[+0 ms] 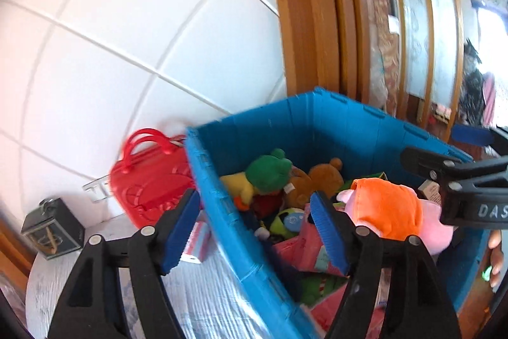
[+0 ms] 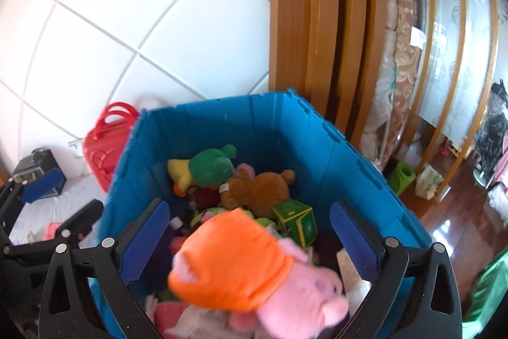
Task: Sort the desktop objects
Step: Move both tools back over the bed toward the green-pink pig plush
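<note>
A blue plastic bin [image 2: 320,154] holds several toys. On top lies a pink pig plush in an orange top [image 2: 235,262], a little blurred. My right gripper [image 2: 250,240] hangs over the bin, open wide; the pig sits between its blue pads [image 2: 146,240] and touches neither. My left gripper [image 1: 254,231] is open as well, straddling the bin's left wall [image 1: 228,218] with nothing held. The pig [image 1: 390,212] lies just right of its right pad. Deeper inside are a green frog plush [image 2: 212,167], a brown teddy bear [image 2: 260,189] and a green box [image 2: 297,221].
A red plastic handbag [image 1: 149,180] leans on the tiled wall left of the bin. A black lantern box [image 1: 52,231] and a small pink-and-white box [image 1: 198,243] stand on the pale tabletop [image 1: 203,301]. A wooden door frame [image 2: 298,21] rises behind.
</note>
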{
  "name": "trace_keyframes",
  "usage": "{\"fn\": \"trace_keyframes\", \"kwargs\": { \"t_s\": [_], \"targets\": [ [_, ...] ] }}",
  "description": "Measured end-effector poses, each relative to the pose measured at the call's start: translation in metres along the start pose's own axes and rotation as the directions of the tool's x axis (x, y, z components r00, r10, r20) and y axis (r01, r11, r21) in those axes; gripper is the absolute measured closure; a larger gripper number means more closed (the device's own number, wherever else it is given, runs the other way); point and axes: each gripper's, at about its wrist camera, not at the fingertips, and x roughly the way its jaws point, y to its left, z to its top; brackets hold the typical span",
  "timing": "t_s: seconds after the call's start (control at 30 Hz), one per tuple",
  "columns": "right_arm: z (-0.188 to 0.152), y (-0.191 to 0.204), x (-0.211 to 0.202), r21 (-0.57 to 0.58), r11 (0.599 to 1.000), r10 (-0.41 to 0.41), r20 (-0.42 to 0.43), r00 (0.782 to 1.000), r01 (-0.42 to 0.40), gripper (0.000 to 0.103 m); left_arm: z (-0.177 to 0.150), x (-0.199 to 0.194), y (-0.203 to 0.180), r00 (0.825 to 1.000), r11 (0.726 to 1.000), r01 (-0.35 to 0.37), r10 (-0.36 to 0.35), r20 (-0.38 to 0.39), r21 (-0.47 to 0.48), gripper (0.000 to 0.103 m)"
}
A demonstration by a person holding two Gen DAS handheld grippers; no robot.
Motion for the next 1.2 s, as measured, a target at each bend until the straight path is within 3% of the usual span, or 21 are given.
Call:
{"fn": "trace_keyframes", "kwargs": {
  "t_s": [0.13, 0.37, 0.53, 0.6, 0.7, 0.87, 1.03, 1.2],
  "targets": [
    [-0.023, 0.023, -0.032, -0.010, 0.998, 0.057, 0.054, 0.997, -0.057, 0.000, -0.025, -0.031, 0.032, 0.999, 0.997, -0.024, 0.027, 0.040, -0.067, 0.031],
    [-0.063, 0.096, -0.078, -0.044, 0.988, 0.154, 0.151, 0.977, -0.149, 0.000, -0.091, -0.077, 0.099, 0.980, 0.974, -0.189, 0.194, 0.033, -0.126, 0.031],
    [-0.088, 0.169, -0.089, -0.124, 0.954, 0.290, 0.156, 0.944, -0.272, 0.000, -0.155, -0.091, 0.162, 0.973, 0.945, -0.231, 0.222, -0.063, -0.232, 0.031],
    [-0.099, 0.199, -0.085, -0.135, 0.929, 0.362, 0.149, 0.920, -0.343, 0.000, -0.187, -0.091, 0.190, 0.965, 0.929, -0.256, 0.229, -0.128, -0.267, 0.031],
    [-0.118, 0.247, -0.066, -0.155, 0.899, 0.425, 0.093, 0.900, -0.409, 0.000, -0.230, -0.087, 0.225, 0.948, 0.905, -0.294, 0.234, -0.216, -0.307, 0.031],
    [-0.158, 0.325, -0.019, -0.214, 0.889, 0.404, -0.044, 0.914, -0.404, 0.000, -0.294, -0.074, 0.274, 0.907, 0.869, -0.361, 0.244, -0.342, -0.338, 0.031],
    [-0.189, 0.370, 0.029, -0.233, 0.866, 0.407, -0.187, 0.894, -0.443, 0.000, -0.348, -0.056, 0.309, 0.868, 0.809, -0.399, 0.182, -0.462, -0.431, 0.031],
    [-0.216, 0.397, 0.075, -0.260, 0.847, 0.378, -0.319, 0.869, -0.464, 0.000, -0.374, -0.036, 0.320, 0.840, 0.760, -0.449, 0.181, -0.511, -0.469, 0.031]
  ]
}}
